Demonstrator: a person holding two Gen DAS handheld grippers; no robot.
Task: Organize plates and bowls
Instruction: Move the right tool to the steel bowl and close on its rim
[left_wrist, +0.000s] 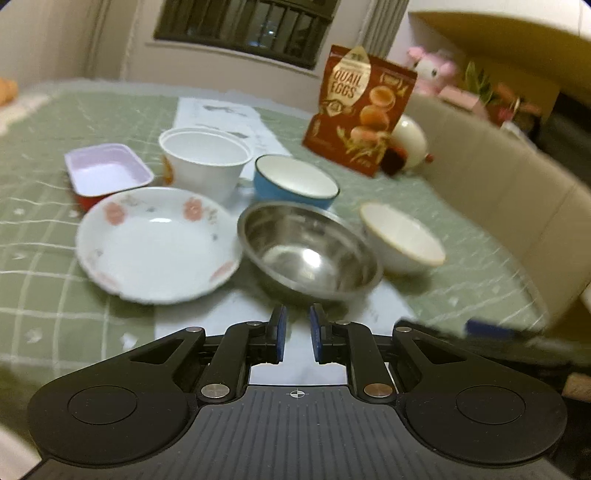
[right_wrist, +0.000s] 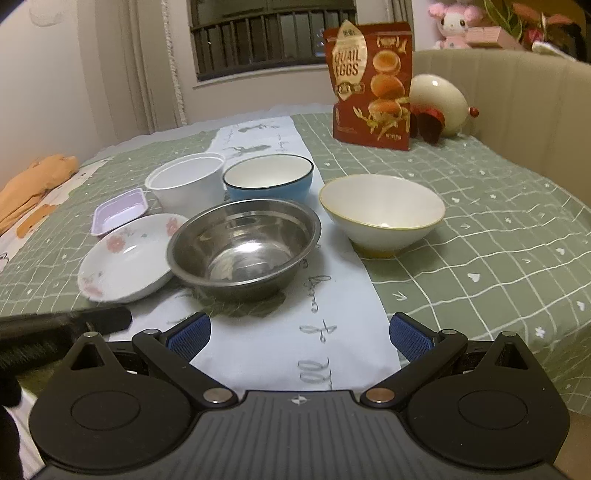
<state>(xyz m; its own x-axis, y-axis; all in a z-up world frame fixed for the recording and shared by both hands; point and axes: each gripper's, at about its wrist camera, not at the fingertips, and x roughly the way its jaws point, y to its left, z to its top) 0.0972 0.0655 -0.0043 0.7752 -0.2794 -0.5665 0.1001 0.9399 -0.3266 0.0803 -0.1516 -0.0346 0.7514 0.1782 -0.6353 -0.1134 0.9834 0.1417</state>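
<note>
On the green checked tablecloth (right_wrist: 498, 206) stand a steel bowl (right_wrist: 243, 243), a flowered white plate (right_wrist: 125, 258), a white bowl with a gold rim (right_wrist: 382, 214), a blue bowl (right_wrist: 269, 179), a white paper tub (right_wrist: 184, 181) and a small pink tray (right_wrist: 120, 210). The same steel bowl (left_wrist: 310, 251), flowered plate (left_wrist: 157, 243) and gold-rimmed bowl (left_wrist: 402, 240) show in the left wrist view. My left gripper (left_wrist: 297, 332) hangs just in front of the steel bowl, shut with nothing between its pads. My right gripper (right_wrist: 299, 336) stands open over the white paper runner (right_wrist: 325, 332), nothing in it.
A red quail-egg bag (right_wrist: 371, 85) stands at the back, with a cream egg-shaped toy (right_wrist: 439, 99) beside it. A beige chair back (right_wrist: 517, 103) borders the table on the right. Orange cloth (right_wrist: 33, 184) lies at the far left. The left gripper's dark body (right_wrist: 55, 325) shows at the left edge.
</note>
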